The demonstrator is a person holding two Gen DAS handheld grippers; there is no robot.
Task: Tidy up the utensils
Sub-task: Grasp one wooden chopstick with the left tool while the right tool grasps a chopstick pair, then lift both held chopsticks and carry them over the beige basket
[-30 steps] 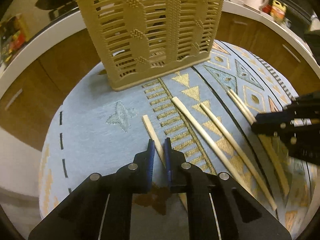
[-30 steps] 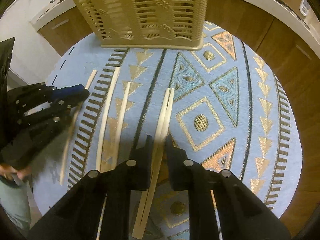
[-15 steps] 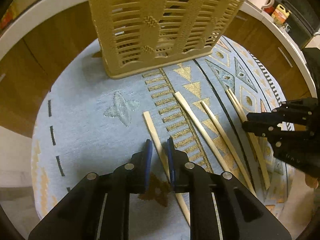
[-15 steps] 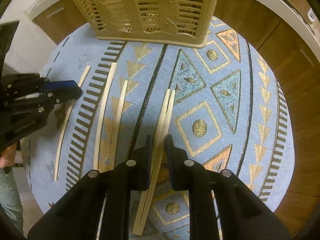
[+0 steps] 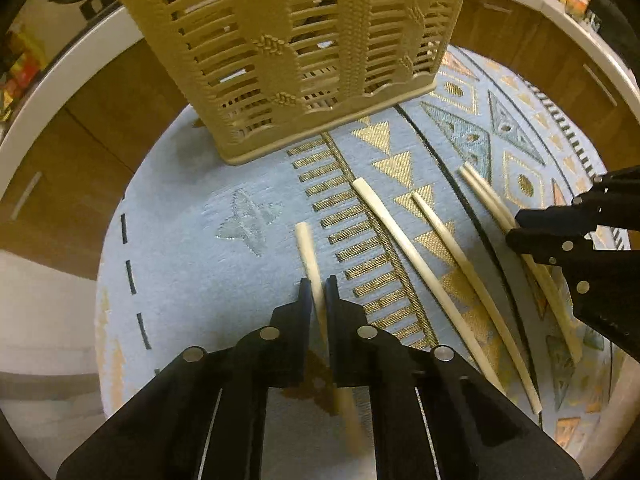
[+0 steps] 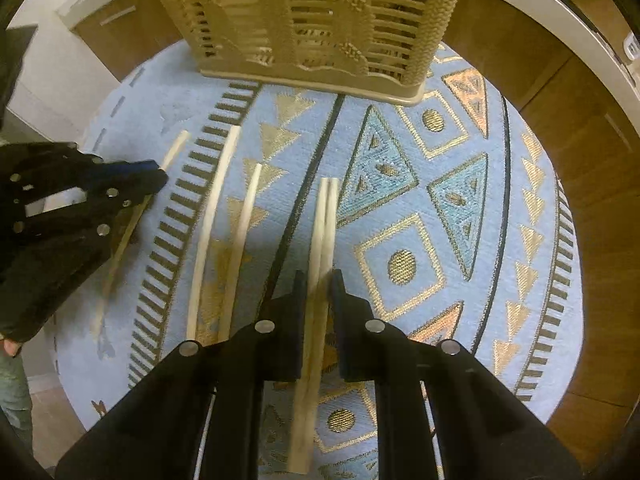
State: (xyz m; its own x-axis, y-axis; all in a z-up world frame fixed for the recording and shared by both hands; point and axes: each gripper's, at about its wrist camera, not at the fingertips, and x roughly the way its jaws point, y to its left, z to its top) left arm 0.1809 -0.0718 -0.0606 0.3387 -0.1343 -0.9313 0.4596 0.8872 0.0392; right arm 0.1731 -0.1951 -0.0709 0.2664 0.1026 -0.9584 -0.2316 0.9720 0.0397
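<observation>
chopstick (image 5: 308, 248) blurred between left gripper (image 5: 319, 292) fingers

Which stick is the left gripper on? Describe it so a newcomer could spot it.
Start at the tan slatted basket standing on the round blue patterned mat. Of the pale chopsticks in front of it, take the leftmost one, between the left gripper fingers. It lies alone on plain blue, left of the gold dashes.
</observation>
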